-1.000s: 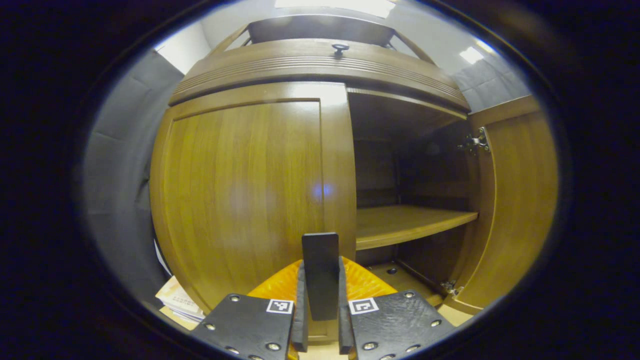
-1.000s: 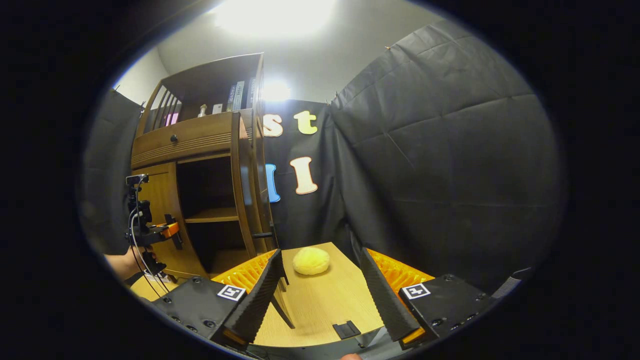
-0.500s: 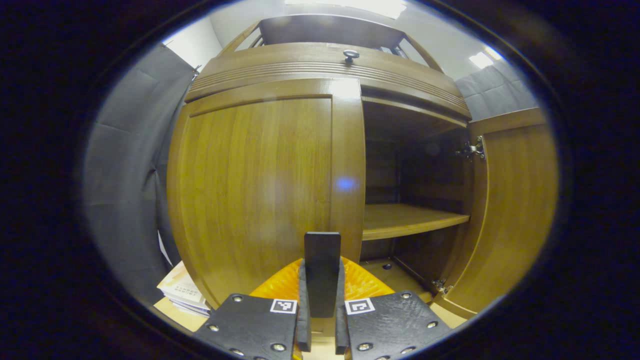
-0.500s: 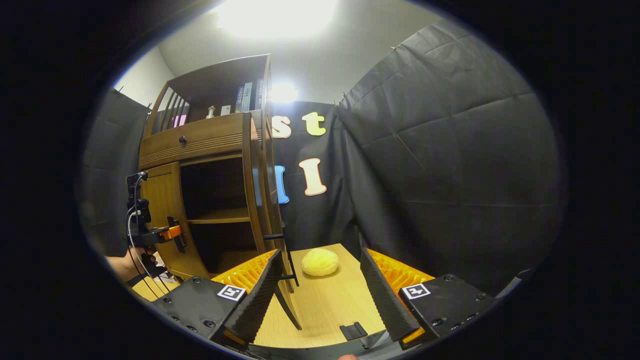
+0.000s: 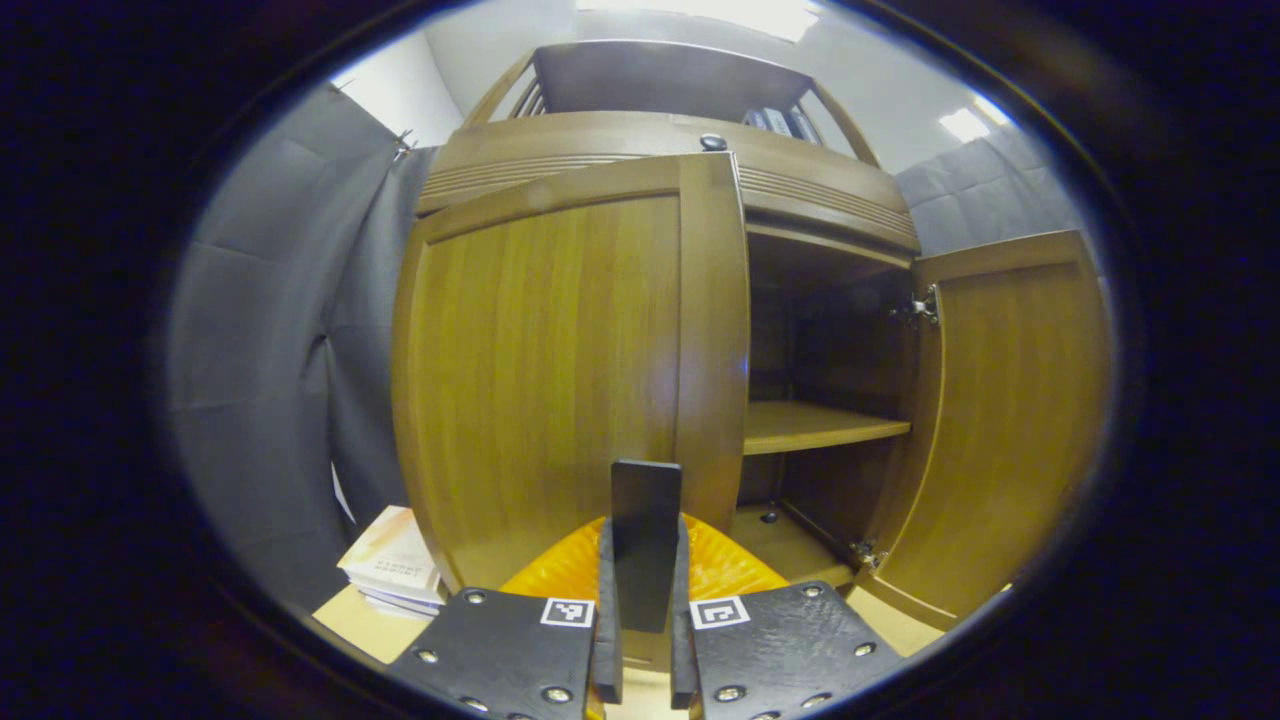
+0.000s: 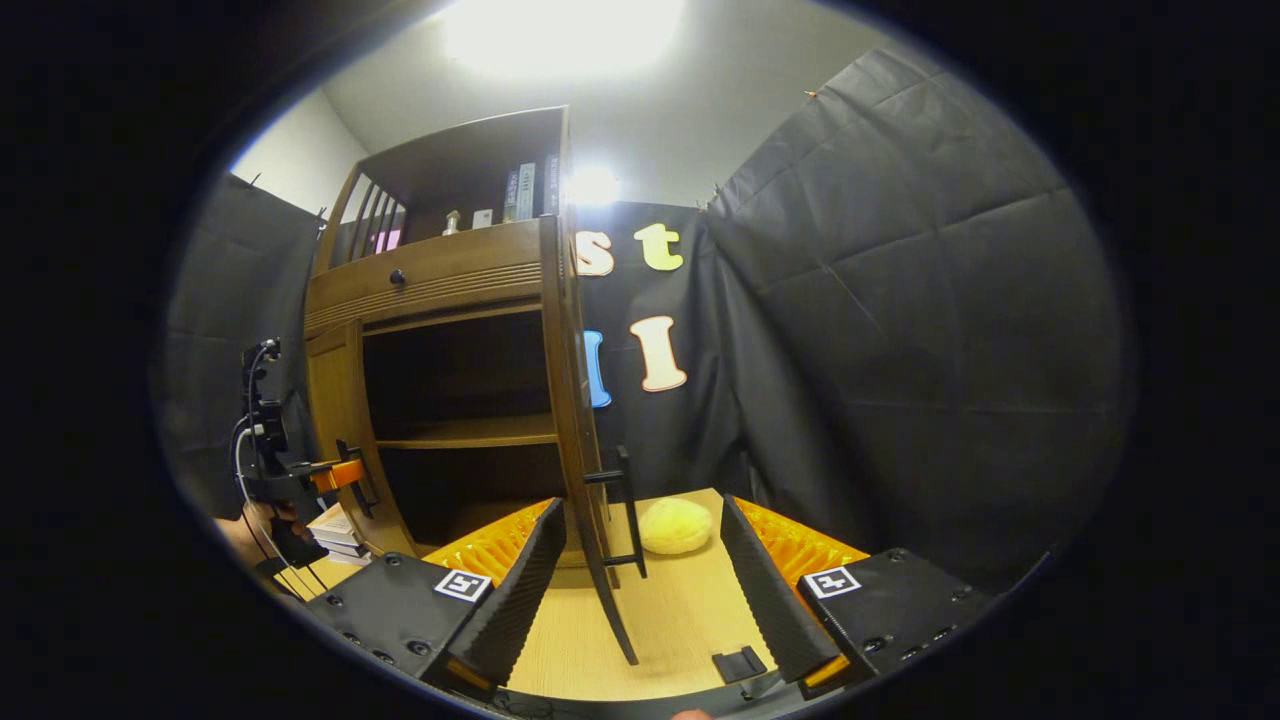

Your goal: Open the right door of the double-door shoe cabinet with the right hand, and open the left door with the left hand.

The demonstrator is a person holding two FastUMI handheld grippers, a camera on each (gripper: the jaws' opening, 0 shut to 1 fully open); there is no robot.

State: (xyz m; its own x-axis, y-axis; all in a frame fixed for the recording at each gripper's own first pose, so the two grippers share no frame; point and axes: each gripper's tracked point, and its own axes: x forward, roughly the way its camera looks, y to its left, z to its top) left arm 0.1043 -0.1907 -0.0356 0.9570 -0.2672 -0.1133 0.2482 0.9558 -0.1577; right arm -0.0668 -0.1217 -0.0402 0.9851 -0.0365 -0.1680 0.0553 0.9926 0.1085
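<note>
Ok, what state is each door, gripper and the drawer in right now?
Right door: swung wide open.
Left door: partly open, being pulled.
Left gripper: shut on the left door's handle.
Right gripper: open, empty.
Drawer: closed.

A yellow sponge (image 6: 675, 526) lay on the worktop (image 6: 670, 620), a stack of booklets (image 5: 395, 562) sat beside the cabinet, and books (image 6: 525, 190) stood on top.

A recording booth dressed like a home corner, not a real room. Closed in by black quilted cloth (image 6: 900, 300) hung as walls, with a white ceiling and bright ceiling light (image 6: 560, 30) above. Furnished with a wooden shoe cabinet (image 6: 440, 280) carrying books (image 6: 525, 190) on its top shelf, standing on a light wooden table (image 6: 680, 610).
</note>
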